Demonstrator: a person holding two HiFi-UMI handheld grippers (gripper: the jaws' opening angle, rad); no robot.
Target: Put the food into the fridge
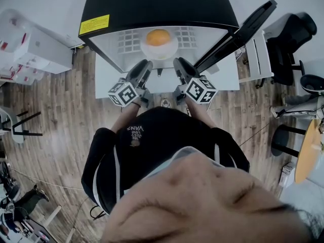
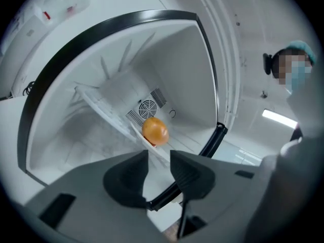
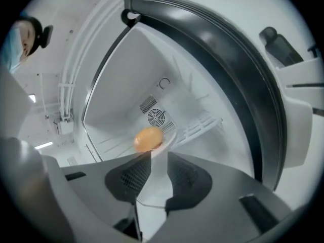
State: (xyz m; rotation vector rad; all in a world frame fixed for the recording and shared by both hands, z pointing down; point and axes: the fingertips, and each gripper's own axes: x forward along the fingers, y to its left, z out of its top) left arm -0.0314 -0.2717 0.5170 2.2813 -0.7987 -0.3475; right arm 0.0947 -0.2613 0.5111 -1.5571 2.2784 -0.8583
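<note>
A round orange food item [image 1: 158, 36] lies on a white plate [image 1: 171, 50] just inside the open black fridge [image 1: 152, 4], above its wire shelf [image 1: 126, 40]. My left gripper [image 1: 147, 66] and right gripper [image 1: 177, 63] meet the plate's near rim from either side. In the left gripper view the plate [image 2: 150, 147] shows edge-on, running from the food [image 2: 155, 130] down into the left gripper [image 2: 159, 162], whose jaws are shut on the rim. In the right gripper view the plate [image 3: 169, 134] carries the food [image 3: 148, 138], and its rim passes between the shut jaws of the right gripper [image 3: 159, 164].
The fridge door [image 1: 238, 34] swings open to the right. The fridge stands on a white base [image 1: 228, 77] on wood flooring. A fan vent [image 2: 148, 108] sits on the back wall. White boxes [image 1: 35, 47] stand at left, a black chair [image 1: 288, 39] at right. A masked person [image 2: 296, 70] stands nearby.
</note>
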